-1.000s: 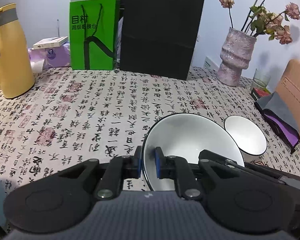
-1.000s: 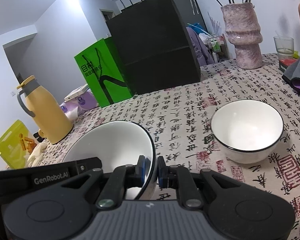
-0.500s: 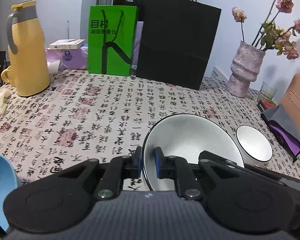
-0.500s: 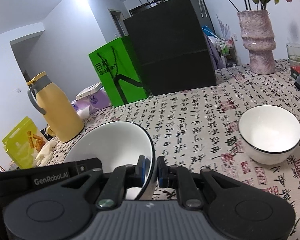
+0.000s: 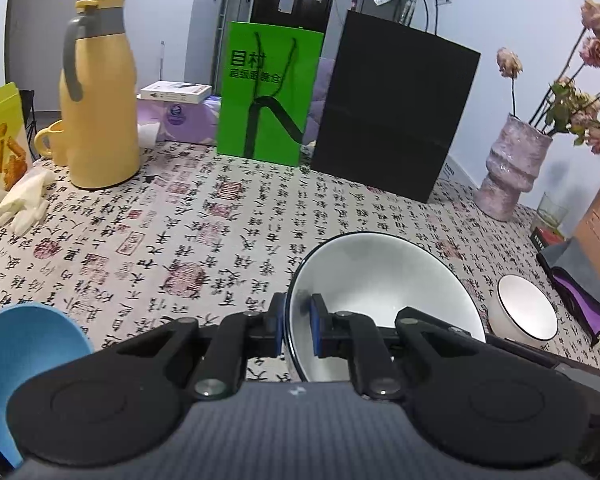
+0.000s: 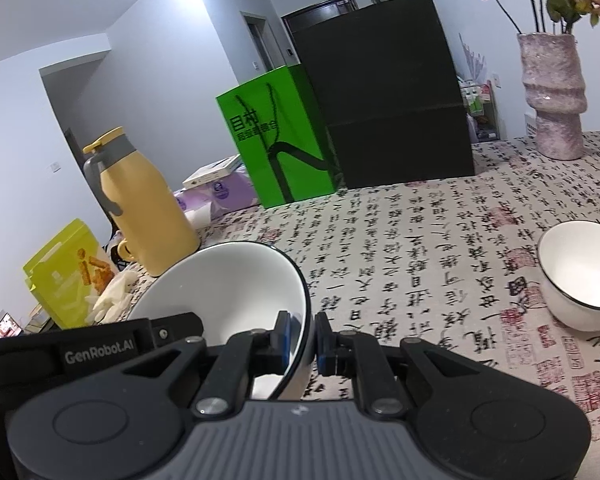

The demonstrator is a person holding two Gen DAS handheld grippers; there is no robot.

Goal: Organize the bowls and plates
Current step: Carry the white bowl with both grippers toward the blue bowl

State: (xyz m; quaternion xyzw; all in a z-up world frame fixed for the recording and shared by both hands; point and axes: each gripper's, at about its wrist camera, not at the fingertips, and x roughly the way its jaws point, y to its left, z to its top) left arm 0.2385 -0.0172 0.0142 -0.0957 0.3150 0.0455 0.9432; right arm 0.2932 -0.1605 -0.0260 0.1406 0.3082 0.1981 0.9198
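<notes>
We hold one large white bowl (image 5: 384, 280) between both hand-held grippers, above the tabletop (image 5: 180, 240).

Our left hand-held gripper (image 5: 297, 330) is clenched on the bowl's left rim, one pad inside and one outside; our right hand-held gripper (image 6: 302, 338) pinches the opposite rim the same way. A small white bowl (image 6: 580, 272) sits on the patterned cloth well off to the right, and a blue bowl (image 5: 24, 352) lies near our left side.

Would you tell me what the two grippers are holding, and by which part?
Both hold one large white bowl by its rim: left gripper and right gripper on opposite sides.
</notes>
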